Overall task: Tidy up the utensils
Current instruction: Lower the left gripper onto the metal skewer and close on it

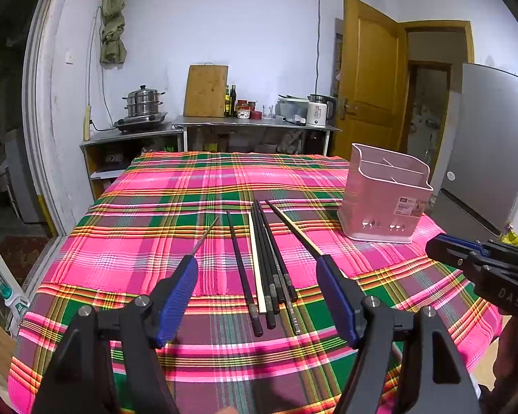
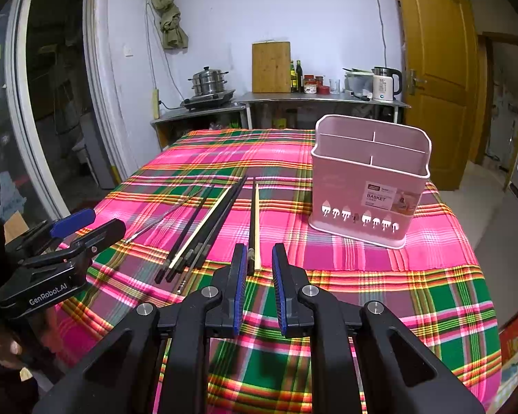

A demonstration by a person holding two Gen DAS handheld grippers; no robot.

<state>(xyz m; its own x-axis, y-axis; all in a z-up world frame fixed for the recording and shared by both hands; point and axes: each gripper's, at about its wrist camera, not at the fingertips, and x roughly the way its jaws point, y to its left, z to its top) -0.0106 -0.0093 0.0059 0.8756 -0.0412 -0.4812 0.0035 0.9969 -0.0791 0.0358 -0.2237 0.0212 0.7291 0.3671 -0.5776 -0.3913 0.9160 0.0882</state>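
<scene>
Several chopsticks [image 1: 266, 258], mostly black with one pale wooden one, lie side by side on the plaid tablecloth [image 1: 176, 207]. They also show in the right wrist view [image 2: 203, 227]. A black and a pale chopstick pair [image 2: 253, 224] lies just ahead of my right gripper [image 2: 259, 258], which is partly open and empty, its tips at the pair's near ends. My left gripper [image 1: 255, 269] is wide open and empty, hovering over the chopsticks' near ends. A pink divided utensil basket [image 2: 369, 179] stands upright at the right; it also shows in the left wrist view [image 1: 385, 196].
A thin metal skewer [image 1: 205, 236] lies left of the chopsticks. The table's far edge meets a steel counter [image 1: 252, 124] with a steamer pot, cutting board, bottles and kettle. A wooden door [image 1: 369, 79] and a fridge [image 1: 490, 138] stand to the right.
</scene>
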